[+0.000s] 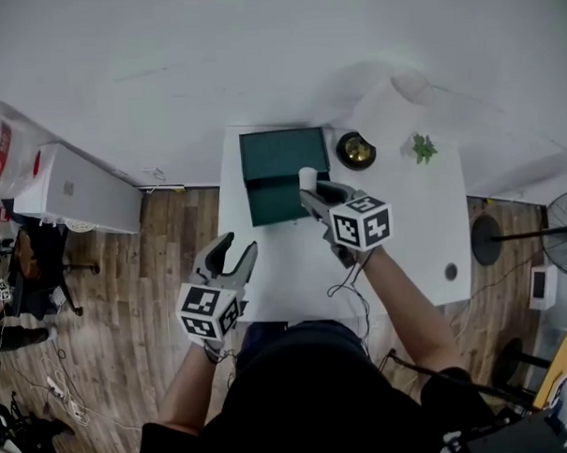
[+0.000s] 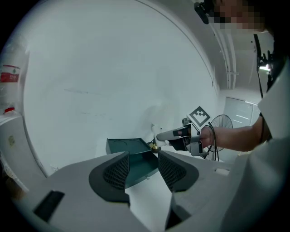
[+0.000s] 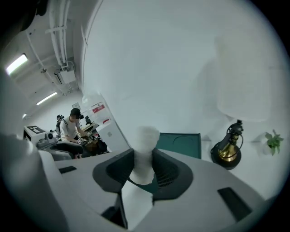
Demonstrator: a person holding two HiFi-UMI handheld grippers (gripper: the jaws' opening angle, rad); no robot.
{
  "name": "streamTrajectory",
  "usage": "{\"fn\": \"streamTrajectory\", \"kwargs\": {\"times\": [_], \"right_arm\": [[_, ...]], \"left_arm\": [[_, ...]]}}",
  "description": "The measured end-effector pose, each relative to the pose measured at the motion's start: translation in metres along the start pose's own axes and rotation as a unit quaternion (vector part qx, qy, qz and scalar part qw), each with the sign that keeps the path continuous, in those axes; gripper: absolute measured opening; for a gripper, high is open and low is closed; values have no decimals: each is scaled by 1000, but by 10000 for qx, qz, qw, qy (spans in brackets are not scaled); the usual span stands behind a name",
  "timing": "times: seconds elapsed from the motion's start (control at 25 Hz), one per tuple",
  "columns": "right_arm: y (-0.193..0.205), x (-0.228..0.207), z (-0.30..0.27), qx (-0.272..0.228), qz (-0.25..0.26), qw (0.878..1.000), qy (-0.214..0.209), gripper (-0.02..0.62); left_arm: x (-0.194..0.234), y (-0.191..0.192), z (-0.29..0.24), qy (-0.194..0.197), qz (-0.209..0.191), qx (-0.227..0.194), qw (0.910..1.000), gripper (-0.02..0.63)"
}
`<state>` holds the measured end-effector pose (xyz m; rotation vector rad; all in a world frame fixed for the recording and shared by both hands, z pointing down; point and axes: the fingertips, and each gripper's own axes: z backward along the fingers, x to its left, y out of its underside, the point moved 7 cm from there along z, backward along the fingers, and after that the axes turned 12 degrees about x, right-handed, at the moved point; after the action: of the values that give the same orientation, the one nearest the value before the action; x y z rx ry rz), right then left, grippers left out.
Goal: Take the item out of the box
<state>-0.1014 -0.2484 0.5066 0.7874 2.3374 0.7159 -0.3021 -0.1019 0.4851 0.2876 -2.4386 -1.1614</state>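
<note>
Right claw (image 3: 143,168) clenched on the white item (image 3: 146,147), which is lifted over the open green box (image 1: 279,155). Left claw (image 2: 142,166) released, empty, short of the box. Next: grip firm, clear the lid, set down on bare tabletop (image 1: 424,215).

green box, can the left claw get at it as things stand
Probably yes: the left claw, open and empty, faces the green box across the table; the right claw holding the white item is near its right edge.
</note>
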Motion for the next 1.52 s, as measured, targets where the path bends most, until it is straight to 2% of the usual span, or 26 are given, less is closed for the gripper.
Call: {"fn": "streamTrajectory", "kwargs": {"times": [0.28, 0.48, 0.64, 0.8, 1.2, 1.52], "right_arm": [[12, -31, 78, -976, -152, 9936, 542, 133], [23, -52, 130, -1779, -187, 9793, 953, 132], [38, -62, 159, -2088, -65, 9717, 1100, 132], [59, -81, 171, -2007, -66, 9727, 1162, 132], [132, -146, 157, -1411, -643, 9727, 1727, 132], [184, -179, 107, -532, -1002, 9778, 1764, 132]], "left_arm": [[-40, -12, -16, 86, -180, -33, 9998, 193], [-64, -21, -26, 79, -282, -50, 9996, 189], [-83, -24, -35, 87, -350, -8, 9993, 187], [-99, -24, -46, 148, -397, 68, 9991, 186], [-120, -10, -65, 179, -407, 348, 9984, 184], [-119, 3, -72, 37, -335, 580, 9977, 184]]}}
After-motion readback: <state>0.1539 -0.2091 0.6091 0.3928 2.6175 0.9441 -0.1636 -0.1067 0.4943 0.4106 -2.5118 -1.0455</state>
